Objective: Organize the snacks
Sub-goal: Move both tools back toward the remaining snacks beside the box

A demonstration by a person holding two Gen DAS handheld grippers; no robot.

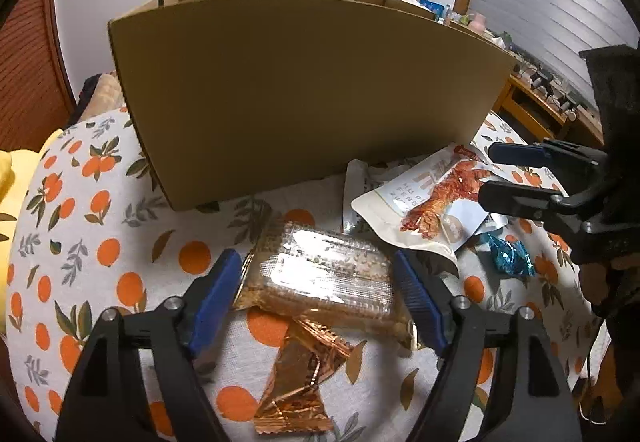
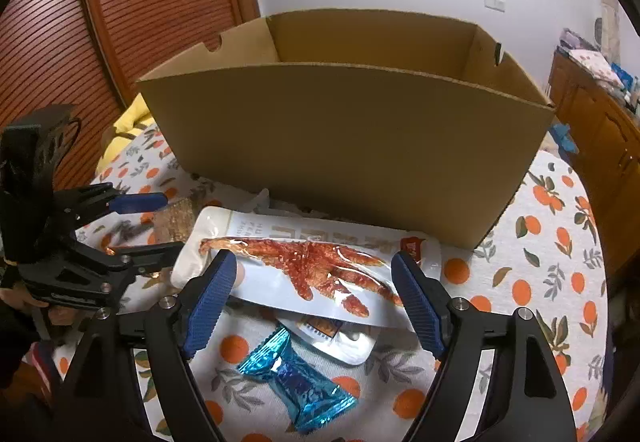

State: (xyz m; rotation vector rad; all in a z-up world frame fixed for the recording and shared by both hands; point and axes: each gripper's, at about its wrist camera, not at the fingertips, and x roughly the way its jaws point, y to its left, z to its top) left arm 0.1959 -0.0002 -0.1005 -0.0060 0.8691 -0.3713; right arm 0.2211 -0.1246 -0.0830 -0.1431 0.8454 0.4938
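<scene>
Table under a white cloth printed with oranges (image 1: pixel 100 242), open cardboard box (image 2: pixel 352 138) standing on it, clear-wrapped cracker pack (image 1: pixel 320 274), copper foil packet (image 1: pixel 300 378), white chicken-feet pouch (image 2: pixel 316 262) and blue foil candy (image 2: pixel 300 378) lying in front of the box

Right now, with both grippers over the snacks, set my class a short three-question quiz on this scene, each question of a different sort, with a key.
1. True or false: the left gripper is shut on the clear biscuit pack.
2. Multiple choice: the white pouch with the red chicken-foot picture lies (A) inside the cardboard box, (B) on the tablecloth in front of the box, (C) in the right gripper.
3. Fill in: the small candy below the right gripper has a ____ wrapper.

Key:
1. False; its fingers stand apart on either side of the pack.
2. B
3. blue
</scene>
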